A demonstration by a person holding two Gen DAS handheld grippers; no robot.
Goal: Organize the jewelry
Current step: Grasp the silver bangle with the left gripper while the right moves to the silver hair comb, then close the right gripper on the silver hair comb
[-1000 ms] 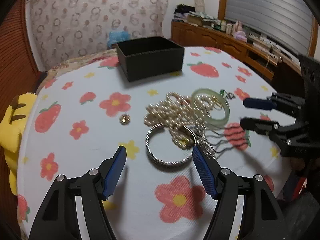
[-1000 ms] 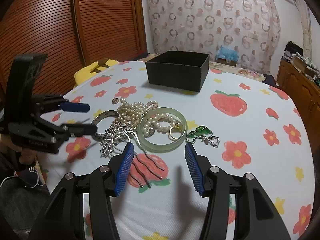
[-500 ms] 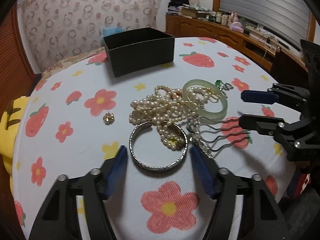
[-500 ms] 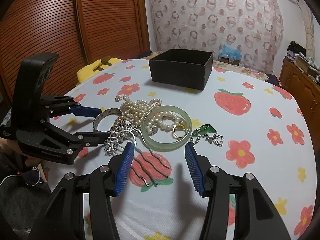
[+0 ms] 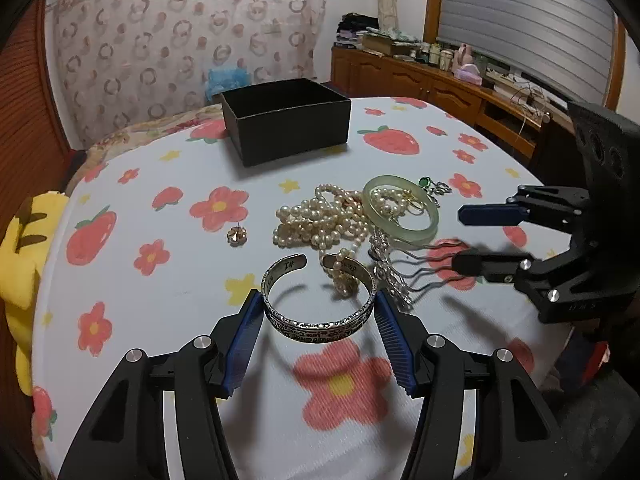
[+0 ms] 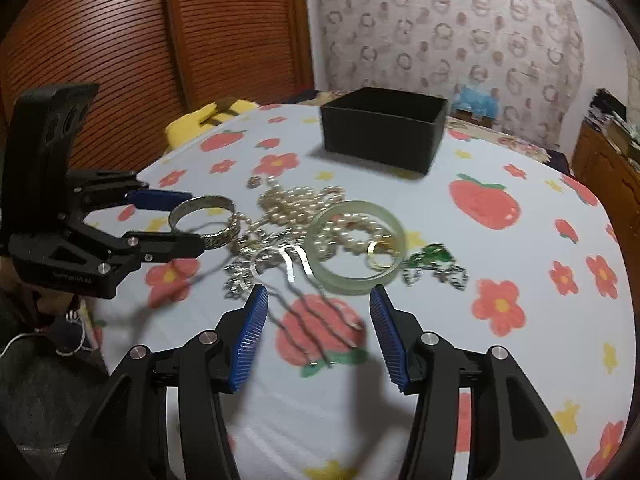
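- Left wrist view: the left gripper (image 5: 318, 312) has its two blue-padded jaws pressed on either side of a silver cuff bangle (image 5: 318, 300). The jaws have just been closing and now stand about half open, with the bangle between them, lifted and tilted above the tablecloth (image 5: 160, 320).
- Ahead of the jaws, a loop of the pearl necklace (image 5: 320, 220) drapes over the far end of the cuff.
- Ahead and to the right lies a pale green jade bangle (image 5: 400, 210), with pearls and a gold ring inside it.
- Ahead and to the left, apart from the heap, sits a small gold flower earring (image 5: 238, 235). Only this view shows it clearly.
- Far ahead stands the open black box (image 5: 286, 120).
- To the right the right gripper (image 5: 466, 236) hovers over a wavy-pronged silver hair comb (image 5: 416, 272), jaws apart.
- Right wrist view: the right gripper (image 6: 318, 300) holds nothing, its jaws about half open. The prongs of the hair comb (image 6: 304, 312) lie on the cloth between them, untouched; this part of the picture is blurred.
- Just ahead is the jade bangle (image 6: 356, 248), and to the right of the jaws a green-stoned pendant (image 6: 434, 266), far plainer here.
- To the left, the left gripper (image 6: 188, 220) shows side-on, clamped across the cuff bangle (image 6: 206, 220).
- The black box (image 6: 382, 132) stands far ahead.
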